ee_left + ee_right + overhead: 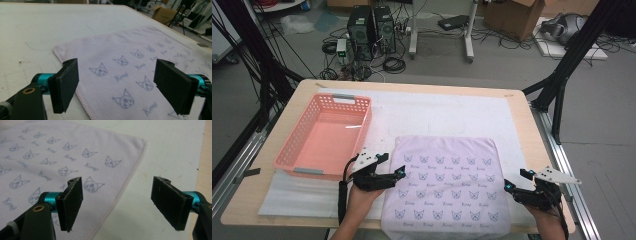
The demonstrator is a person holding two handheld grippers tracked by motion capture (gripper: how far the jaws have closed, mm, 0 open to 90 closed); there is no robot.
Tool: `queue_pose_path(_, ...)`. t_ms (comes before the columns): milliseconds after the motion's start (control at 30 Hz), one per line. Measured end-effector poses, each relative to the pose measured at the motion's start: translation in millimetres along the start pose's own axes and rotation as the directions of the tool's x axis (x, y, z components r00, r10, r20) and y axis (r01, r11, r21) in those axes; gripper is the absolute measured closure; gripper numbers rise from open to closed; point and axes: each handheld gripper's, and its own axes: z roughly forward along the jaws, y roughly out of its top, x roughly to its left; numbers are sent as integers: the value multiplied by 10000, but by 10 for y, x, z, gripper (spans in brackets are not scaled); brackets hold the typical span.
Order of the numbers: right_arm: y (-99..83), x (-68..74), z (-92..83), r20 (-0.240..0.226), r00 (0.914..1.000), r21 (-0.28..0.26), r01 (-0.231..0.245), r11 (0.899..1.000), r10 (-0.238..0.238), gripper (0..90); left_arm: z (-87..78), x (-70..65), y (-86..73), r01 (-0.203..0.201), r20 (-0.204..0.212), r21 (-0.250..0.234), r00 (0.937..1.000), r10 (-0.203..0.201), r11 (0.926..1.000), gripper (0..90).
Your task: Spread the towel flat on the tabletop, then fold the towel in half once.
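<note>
Here, cloth (446, 184) flat, long axis toward the table's (522, 125) far edge, both grippers' fingers (65, 83) spread, empty.

A grey floor (492, 65) lies beyond the wooden bench (522, 107), strewn with cables (394, 64). Two black computer towers (371, 32), a cardboard box (512, 17) and white stand legs (469, 35) stand there.

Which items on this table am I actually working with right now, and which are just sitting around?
In the job:
- pale lilac cloth printed with cat faces, lying flat
- left gripper, open at its left edge
- right gripper, open at its right edge

Lying about:
- empty pink plastic basket
- white table mat
</note>
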Motion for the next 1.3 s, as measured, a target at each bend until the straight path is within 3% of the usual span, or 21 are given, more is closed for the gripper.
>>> queue_pose_path(433, -10, 24, 63, -14, 10000, 68, -29, 10000, 29, 248, -5, 0, -6, -60, 134, 95, 9999, 58, 9999, 244)
queue_pose_path(867, -31, -10, 58, 106, 9998, 67, -190, 9998, 189, 247, 49, 16, -6, 219, 100, 324, 9997, -223, 9992, 264)
queue_pose_path(1067, -17, -32, 137, 143, 9994, 238, -331, 9992, 327, 254, 86, 72, -35, 222, -231, 846, 9995, -203, 9962, 292)
queue_pose_path(1200, 27, -50, 238, -31, 9992, 392, -406, 9984, 408, 306, 134, 132, -70, 661, -655, 1314, 9962, -578, 9891, 314)
queue_pose_path(1300, 75, -61, 328, -42, 9989, 533, -454, 9975, 457, 360, 156, 154, -55, 849, -980, 1332, 9926, -721, 9875, 357)
